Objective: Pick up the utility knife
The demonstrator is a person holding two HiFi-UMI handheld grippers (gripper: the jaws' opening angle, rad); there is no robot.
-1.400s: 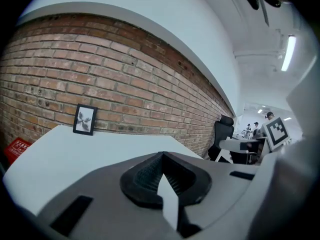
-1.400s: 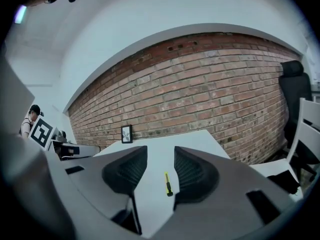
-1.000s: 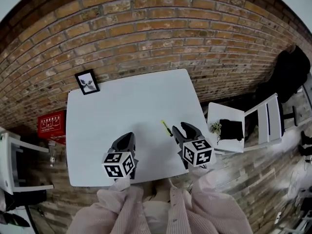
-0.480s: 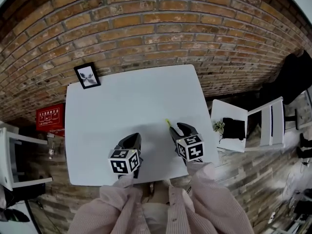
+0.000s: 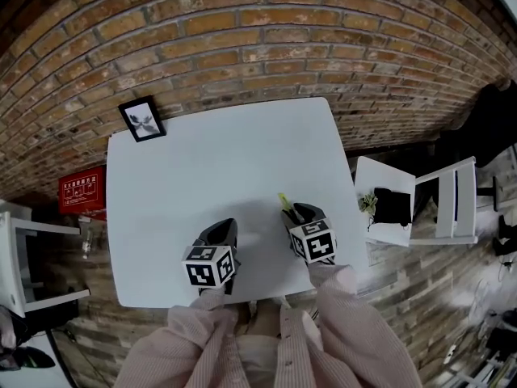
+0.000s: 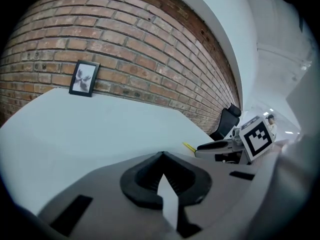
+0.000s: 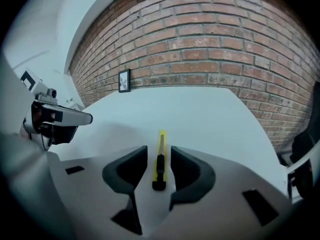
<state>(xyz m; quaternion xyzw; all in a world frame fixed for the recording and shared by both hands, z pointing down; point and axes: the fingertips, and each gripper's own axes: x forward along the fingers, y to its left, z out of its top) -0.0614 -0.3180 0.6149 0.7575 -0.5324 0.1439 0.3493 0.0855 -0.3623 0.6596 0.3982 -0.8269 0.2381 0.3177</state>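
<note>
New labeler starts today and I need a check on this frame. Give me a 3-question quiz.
1. True or false: the right gripper is shut on the knife.
2. Where is the picture frame?
A) Standing at the table's far left corner, by the brick wall.
B) Lying between the two grippers.
C) Lying at the table's near edge.
3. Fill in: the left gripper's jaws are ____, with nothing between them.

Key:
1. False. Its jaws stand apart, and the knife lies on the table between them.
2. A.
3. Together.
</note>
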